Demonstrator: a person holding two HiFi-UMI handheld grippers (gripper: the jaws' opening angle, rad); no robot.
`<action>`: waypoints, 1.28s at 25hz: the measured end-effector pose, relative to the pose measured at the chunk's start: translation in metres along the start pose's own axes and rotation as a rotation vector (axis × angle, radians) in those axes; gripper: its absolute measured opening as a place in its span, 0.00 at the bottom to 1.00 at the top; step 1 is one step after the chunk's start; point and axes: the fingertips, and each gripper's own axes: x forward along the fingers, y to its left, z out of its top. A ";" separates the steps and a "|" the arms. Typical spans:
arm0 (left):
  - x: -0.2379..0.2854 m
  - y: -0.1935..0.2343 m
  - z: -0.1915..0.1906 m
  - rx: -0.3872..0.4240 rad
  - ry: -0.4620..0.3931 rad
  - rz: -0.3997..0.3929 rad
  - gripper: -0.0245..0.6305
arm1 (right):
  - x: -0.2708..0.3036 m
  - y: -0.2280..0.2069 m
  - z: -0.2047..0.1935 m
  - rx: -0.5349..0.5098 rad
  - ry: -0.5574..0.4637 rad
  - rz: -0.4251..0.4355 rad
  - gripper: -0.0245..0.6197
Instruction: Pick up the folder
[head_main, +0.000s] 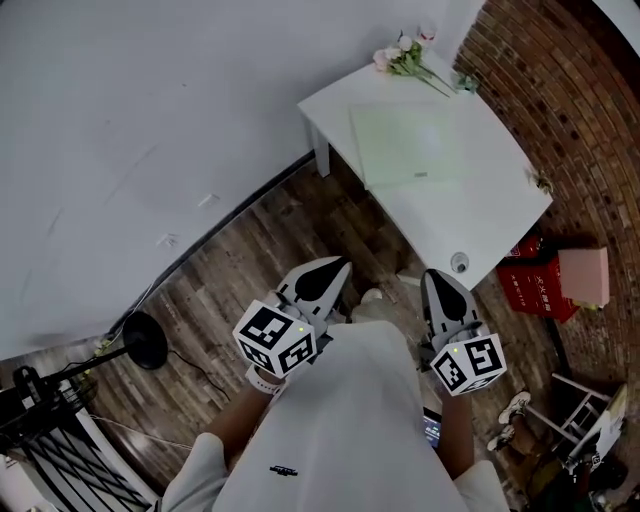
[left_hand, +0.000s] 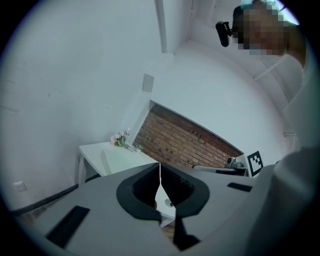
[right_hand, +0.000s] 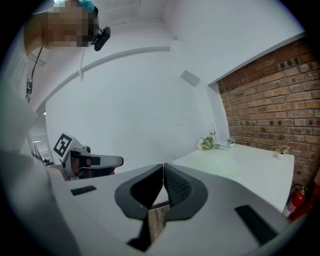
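No readable text, label or number.

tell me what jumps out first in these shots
The white table beside the brick wall draws the eye first, with a pale green folder lying flat on it and a small bunch of flowers at its far corner. Nearer, the left tongs and right tongs are both shut and empty, pointing toward the table above the wood floor.

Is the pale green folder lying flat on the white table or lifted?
Lying flat: the pale green folder rests on the white table, untouched.
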 end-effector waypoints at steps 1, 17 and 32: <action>0.003 0.001 0.001 -0.002 -0.001 0.001 0.07 | 0.001 -0.003 0.002 -0.002 0.001 0.000 0.03; 0.066 0.010 0.016 -0.039 0.004 0.058 0.07 | 0.037 -0.068 0.035 -0.003 0.016 0.051 0.03; 0.149 0.028 0.021 -0.044 0.061 0.096 0.08 | 0.079 -0.150 0.055 0.006 0.042 0.082 0.28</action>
